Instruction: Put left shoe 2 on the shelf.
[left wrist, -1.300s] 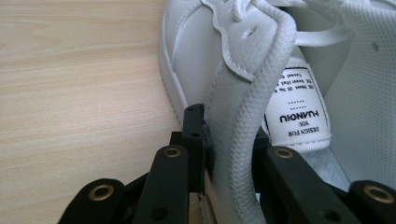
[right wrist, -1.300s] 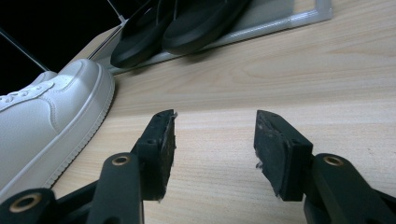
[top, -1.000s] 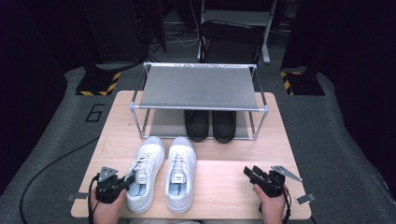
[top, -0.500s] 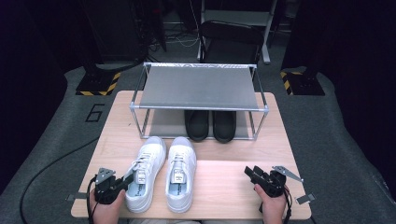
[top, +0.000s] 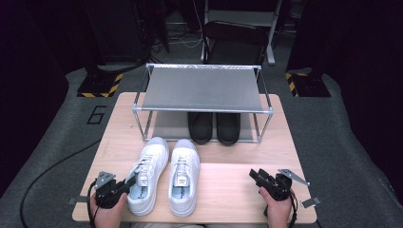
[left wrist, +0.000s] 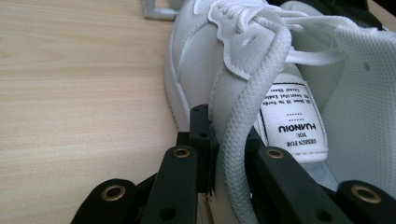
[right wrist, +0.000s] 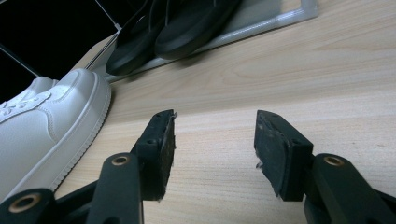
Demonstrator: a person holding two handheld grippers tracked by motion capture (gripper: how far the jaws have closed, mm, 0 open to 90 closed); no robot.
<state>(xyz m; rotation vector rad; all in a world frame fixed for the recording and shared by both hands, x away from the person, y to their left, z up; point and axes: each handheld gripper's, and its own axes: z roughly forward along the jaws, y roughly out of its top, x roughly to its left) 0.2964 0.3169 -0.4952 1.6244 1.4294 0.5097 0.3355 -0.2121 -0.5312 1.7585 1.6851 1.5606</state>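
Left gripper view: your left tool (left wrist: 219, 154) clamps the left white sneaker's (top: 147, 173) collar near the worktop's (top: 228, 190) front edge. Your right tool (right wrist: 215, 149) gapes, holding nothing.

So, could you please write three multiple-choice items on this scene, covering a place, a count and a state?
1. Where does the black pair of shoes stand?
A. on top of the rack
B. on the lower level of the rack
C. on the floor

2. How many white sneakers are on the table?
A. one
B. two
C. four

3. What is the left gripper doing?
A. clamping the collar of the left white sneaker
B. hanging open over bare wood
C. holding a black shoe

Answers: 1 B, they sit under the grey top shelf; 2 B, the high view shows one pair; 3 A, its jaws pinch the padded collar.
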